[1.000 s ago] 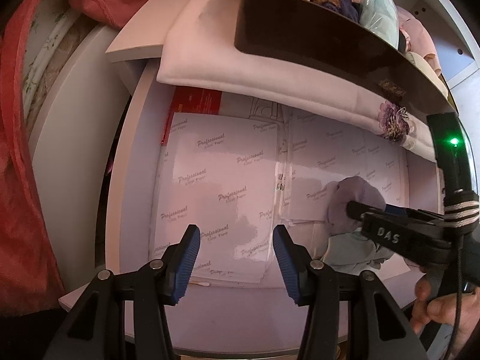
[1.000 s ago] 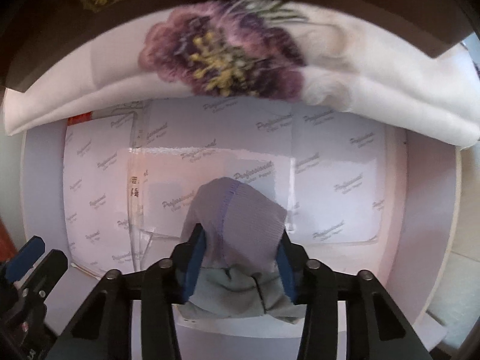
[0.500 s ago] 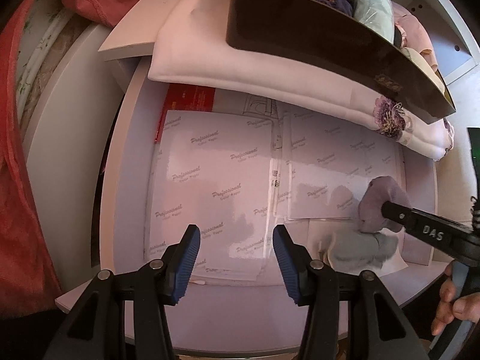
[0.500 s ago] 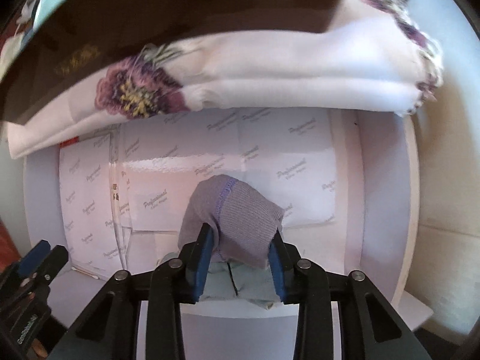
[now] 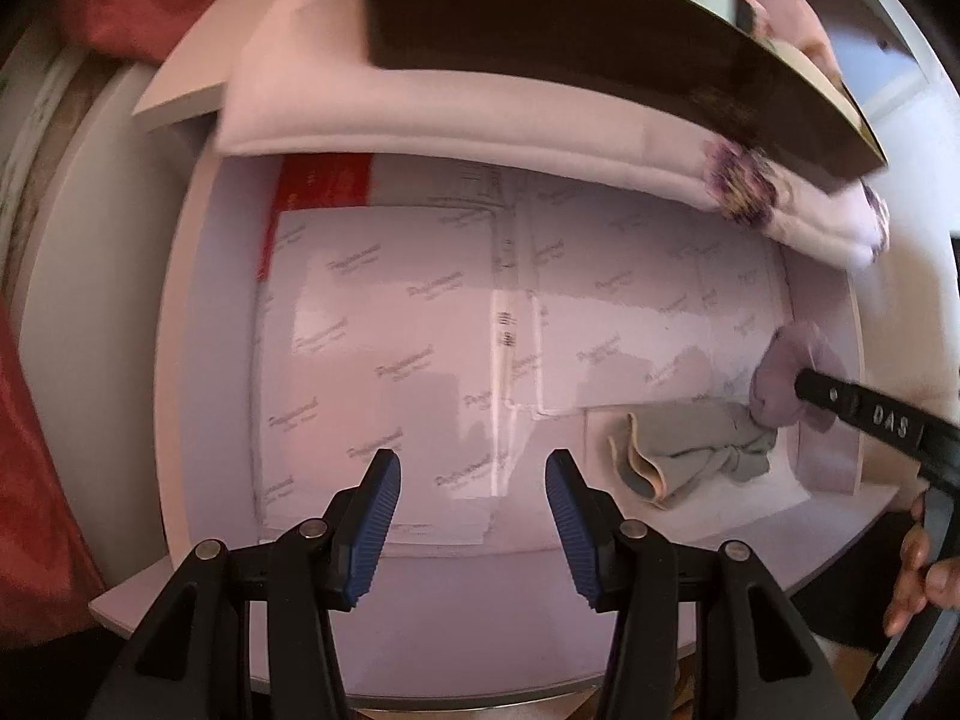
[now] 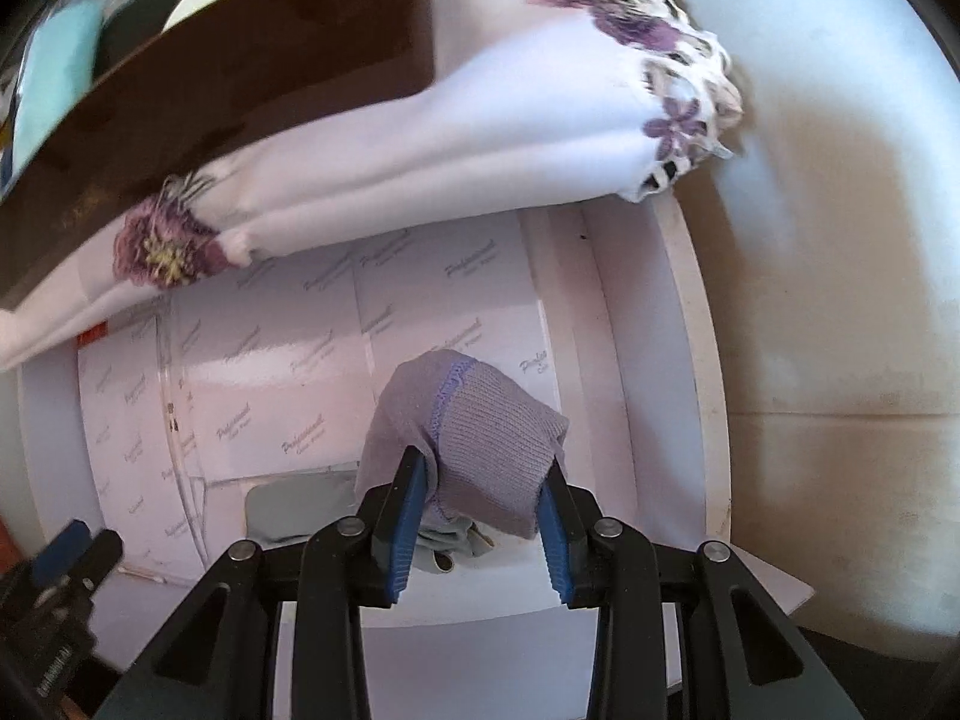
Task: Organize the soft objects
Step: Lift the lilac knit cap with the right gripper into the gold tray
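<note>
My right gripper [image 6: 483,474] is shut on a rolled lilac sock [image 6: 474,420], pinched between both blue pads above the drawer. From the left wrist view the same lilac sock [image 5: 783,378] hangs at the far right in the right gripper [image 5: 798,387]. Below it a grey-green sock [image 5: 696,450] lies crumpled on the drawer floor, and a strip of that grey-green sock [image 6: 300,501] shows left of my right fingers. My left gripper [image 5: 471,510] stands open over the printed sheets, nothing between its fingers.
White sheets printed "Professional" [image 5: 420,348] line the white drawer [image 5: 204,372]. A folded white cloth with purple flowers [image 6: 480,138] lies along the back, under a dark brown box [image 5: 570,24] holding more fabrics. Red cloth [image 5: 36,480] hangs at the left. A hand [image 5: 918,576] shows at the right edge.
The right gripper has carried the lilac sock to the right and lifted it off the grey-green sock, which now lies uncovered. The left gripper has stayed open over the sheets.
</note>
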A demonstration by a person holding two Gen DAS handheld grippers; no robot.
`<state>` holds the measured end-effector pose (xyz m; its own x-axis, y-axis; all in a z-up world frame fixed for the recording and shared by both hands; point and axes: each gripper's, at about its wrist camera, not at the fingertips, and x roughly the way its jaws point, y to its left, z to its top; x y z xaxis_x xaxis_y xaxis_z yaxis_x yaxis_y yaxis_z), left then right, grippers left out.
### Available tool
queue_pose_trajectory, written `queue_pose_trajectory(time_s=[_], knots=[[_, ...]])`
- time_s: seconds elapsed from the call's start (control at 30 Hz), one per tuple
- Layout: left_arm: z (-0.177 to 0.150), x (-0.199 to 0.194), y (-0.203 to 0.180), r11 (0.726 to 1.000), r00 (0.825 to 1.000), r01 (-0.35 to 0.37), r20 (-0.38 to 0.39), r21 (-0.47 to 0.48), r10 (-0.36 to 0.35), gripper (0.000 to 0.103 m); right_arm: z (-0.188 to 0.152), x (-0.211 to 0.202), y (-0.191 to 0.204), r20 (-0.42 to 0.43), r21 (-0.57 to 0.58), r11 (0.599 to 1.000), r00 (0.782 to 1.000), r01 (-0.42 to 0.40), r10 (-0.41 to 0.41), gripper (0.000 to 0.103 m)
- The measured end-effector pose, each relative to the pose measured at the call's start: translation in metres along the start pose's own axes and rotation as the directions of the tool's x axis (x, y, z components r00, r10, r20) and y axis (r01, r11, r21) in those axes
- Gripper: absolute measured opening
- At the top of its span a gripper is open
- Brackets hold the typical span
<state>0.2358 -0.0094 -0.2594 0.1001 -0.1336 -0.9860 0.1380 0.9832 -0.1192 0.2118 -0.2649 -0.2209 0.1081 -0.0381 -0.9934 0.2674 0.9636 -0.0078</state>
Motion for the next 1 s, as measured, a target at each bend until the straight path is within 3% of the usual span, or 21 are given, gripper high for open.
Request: queue_pose_trajectory(time_s=[0.2, 0.4, 0.63, 1.0], knots=[[-0.003, 0.007, -0.017, 0.994, 1.0, -0.005, -0.017, 0.107, 0.007, 0.051, -0.005, 0.005, 0.002, -0.005, -0.03, 0.999, 1.0, 0.015, -0.015, 0.036], [-0.004, 0.019, -0.033, 0.984, 0.999, 0.003, -0.044, 0.176, 0.005, 0.05, -0.01, 0.005, 0.031, 0.022, -0.011, 1.0, 1.0, 0.003, -0.003, 0.036], [-0.004, 0.029, -0.046, 0.978, 0.998, 0.015, -0.067, 0.207, -0.001, 0.05, -0.009, -0.004, 0.035, 0.042, -0.021, 1.0, 0.999, -0.017, 0.018, 0.036], [0.0, 0.031, -0.078, 0.959, 0.998, 0.051, -0.044, 0.28, -0.041, 0.05, -0.009, -0.079, 0.035, 0.15, -0.08, 0.993, 0.983, -0.089, 0.101, 0.036]])
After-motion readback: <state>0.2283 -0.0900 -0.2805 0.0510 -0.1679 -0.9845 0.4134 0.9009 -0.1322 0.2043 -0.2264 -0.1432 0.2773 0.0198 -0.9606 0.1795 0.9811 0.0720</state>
